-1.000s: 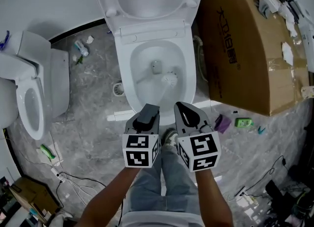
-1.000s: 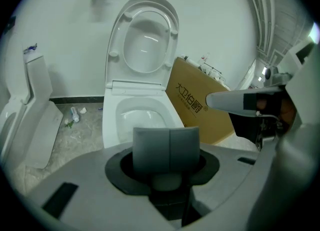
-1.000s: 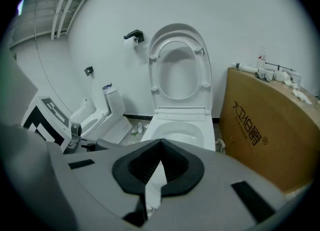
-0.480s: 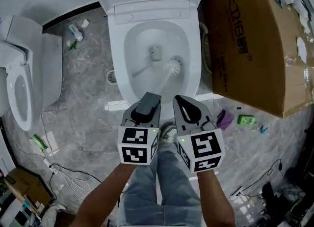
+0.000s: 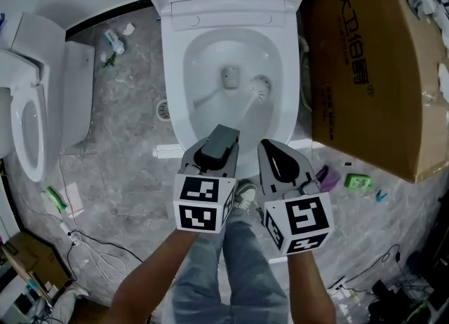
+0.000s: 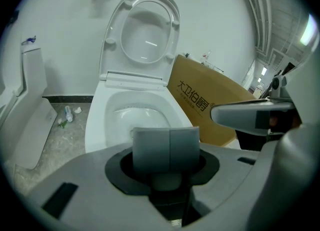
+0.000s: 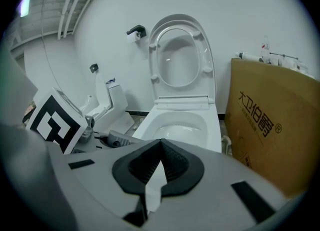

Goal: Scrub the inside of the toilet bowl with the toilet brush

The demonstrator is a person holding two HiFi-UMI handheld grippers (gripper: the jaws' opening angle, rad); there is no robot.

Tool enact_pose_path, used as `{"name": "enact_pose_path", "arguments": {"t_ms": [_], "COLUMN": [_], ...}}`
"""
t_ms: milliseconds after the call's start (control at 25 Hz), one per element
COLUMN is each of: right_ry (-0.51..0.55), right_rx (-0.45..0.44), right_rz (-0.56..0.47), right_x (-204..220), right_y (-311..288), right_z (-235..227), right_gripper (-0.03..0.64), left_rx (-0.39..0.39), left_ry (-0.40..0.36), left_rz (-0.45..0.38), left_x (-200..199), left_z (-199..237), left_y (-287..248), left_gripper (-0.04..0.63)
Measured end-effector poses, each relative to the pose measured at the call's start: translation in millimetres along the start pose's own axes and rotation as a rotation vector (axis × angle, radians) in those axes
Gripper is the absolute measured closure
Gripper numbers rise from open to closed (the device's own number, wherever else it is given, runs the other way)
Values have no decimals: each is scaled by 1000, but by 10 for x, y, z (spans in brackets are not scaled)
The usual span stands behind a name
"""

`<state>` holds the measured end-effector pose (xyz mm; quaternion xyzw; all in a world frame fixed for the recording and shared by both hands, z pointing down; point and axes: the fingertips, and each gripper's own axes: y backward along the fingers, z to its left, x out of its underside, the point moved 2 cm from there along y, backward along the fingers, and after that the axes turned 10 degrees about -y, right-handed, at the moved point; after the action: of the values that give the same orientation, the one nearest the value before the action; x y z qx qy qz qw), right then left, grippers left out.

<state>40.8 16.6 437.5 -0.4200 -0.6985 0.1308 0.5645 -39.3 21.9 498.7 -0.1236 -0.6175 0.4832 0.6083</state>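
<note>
Now that the toilet brush [image 5: 261, 89] has swept right of the drain [image 5: 230, 77] inside the toilet bowl [image 5: 172, 70], scrubbing looks under way, with the left gripper [image 5: 223, 133] clamped on its handle and the right gripper [image 5: 269, 149] pinched narrow nearby.

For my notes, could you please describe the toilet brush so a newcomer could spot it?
Find the open toilet beside the cardboard box. Inside its bowl is the toilet brush: round, white and bristly, unlike the squarish grey fitting beside it.

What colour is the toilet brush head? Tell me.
White. The toilet brush head shows best in the head view.
</note>
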Motion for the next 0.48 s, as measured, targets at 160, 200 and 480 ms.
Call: {"name": "enact_pose_path", "arguments": {"t_ms": [160, 200, 480], "right_ry": [6, 7, -3], "right_rx": [-1, -3, -24], "right_rz": [13, 16, 26], "right_x": [-11, -20, -83], "right_y": [-6, -15, -93], "right_z": [-37, -40, -66], "right_gripper": [618, 618, 618], "left_rx": [3, 4, -1], "left_ry": [-8, -9, -19], "left_rz": [2, 1, -6], "left_x": [-61, -84, -274], "left_z": [-30, -33, -15], "left_y": [-75, -92, -201], "left_gripper": [443, 443, 443]}}
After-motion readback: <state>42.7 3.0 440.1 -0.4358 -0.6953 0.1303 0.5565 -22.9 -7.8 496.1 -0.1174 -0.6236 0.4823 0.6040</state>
